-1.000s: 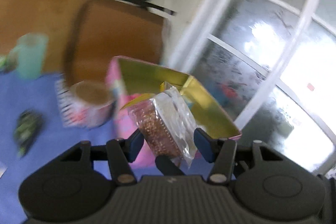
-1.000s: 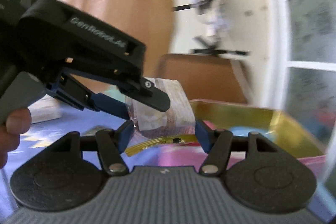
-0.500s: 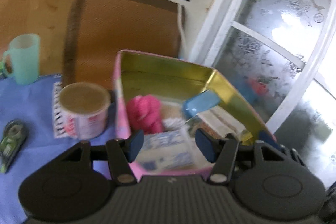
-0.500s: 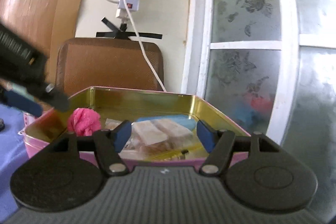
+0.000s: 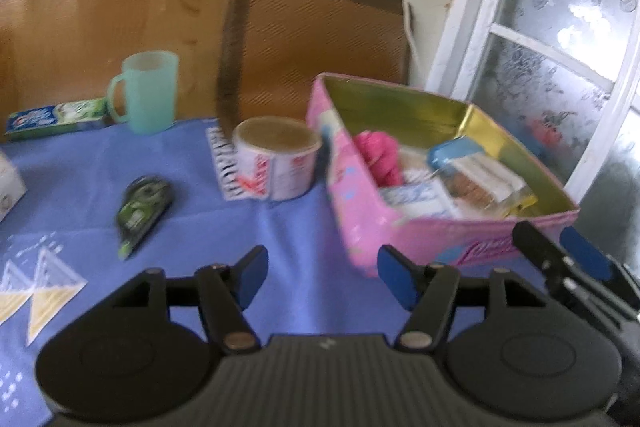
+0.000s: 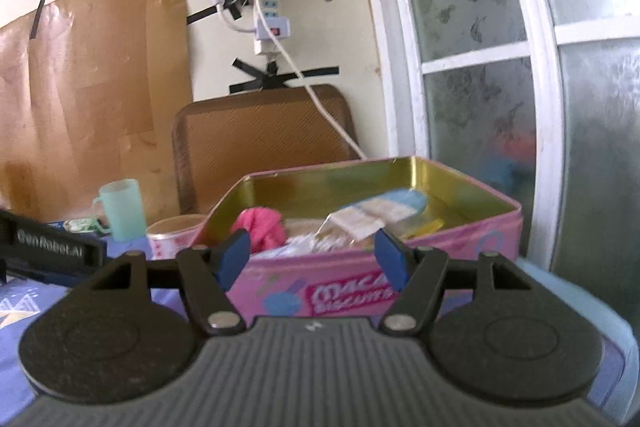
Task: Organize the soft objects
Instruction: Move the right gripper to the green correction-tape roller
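A pink biscuit tin [image 5: 420,235] with a gold inside stands open on the blue cloth; it also shows in the right wrist view [image 6: 352,291]. In it lie a pink soft ball [image 5: 380,157], clear-wrapped snack packs [image 5: 476,183] and a white and blue packet [image 5: 416,197]. My left gripper [image 5: 322,273] is open and empty, low over the cloth to the left of the tin's front. My right gripper [image 6: 312,259] is open and empty just in front of the tin; its fingers [image 5: 560,259] show at the right of the left wrist view.
A paper cup [image 5: 276,159] on a striped card stands left of the tin. A green wrapped item [image 5: 142,209] lies on the cloth. A mint mug [image 5: 146,93] and a blue-green box [image 5: 56,117] stand at the back. A brown chair back [image 5: 316,43] is behind the table.
My left gripper let go of the clear-wrapped snack pack into the tin, then drew back and to the left. My right gripper also pulled back from the tin, open.
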Demonstrator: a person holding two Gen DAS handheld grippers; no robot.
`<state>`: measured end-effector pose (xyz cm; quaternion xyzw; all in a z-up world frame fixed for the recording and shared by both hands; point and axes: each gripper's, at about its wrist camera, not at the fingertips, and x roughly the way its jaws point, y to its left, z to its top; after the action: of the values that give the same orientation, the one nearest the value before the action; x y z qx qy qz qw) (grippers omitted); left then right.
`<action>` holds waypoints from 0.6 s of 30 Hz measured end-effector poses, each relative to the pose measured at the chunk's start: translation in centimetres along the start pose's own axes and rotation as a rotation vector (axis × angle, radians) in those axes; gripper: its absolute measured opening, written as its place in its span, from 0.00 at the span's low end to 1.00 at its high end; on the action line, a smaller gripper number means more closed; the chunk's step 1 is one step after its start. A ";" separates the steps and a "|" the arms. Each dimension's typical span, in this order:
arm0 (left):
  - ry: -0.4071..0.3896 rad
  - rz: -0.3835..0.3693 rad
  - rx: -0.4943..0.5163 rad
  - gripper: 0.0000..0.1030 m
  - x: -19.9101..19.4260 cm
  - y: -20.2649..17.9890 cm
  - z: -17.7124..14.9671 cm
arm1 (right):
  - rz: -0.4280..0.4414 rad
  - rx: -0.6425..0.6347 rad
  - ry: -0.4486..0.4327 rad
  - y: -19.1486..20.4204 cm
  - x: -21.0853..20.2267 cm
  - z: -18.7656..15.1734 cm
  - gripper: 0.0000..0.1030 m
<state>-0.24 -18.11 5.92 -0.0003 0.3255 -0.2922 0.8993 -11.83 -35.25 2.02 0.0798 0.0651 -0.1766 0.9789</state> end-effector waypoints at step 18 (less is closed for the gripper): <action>-0.001 0.042 -0.030 0.61 -1.9 3.7 -2.5 | 0.000 0.030 0.052 2.2 -0.5 0.4 0.69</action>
<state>-0.92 -13.54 4.35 -0.0071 0.3293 -0.2681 0.9053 -11.48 -33.14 2.83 0.0991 0.0876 -0.1753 0.9756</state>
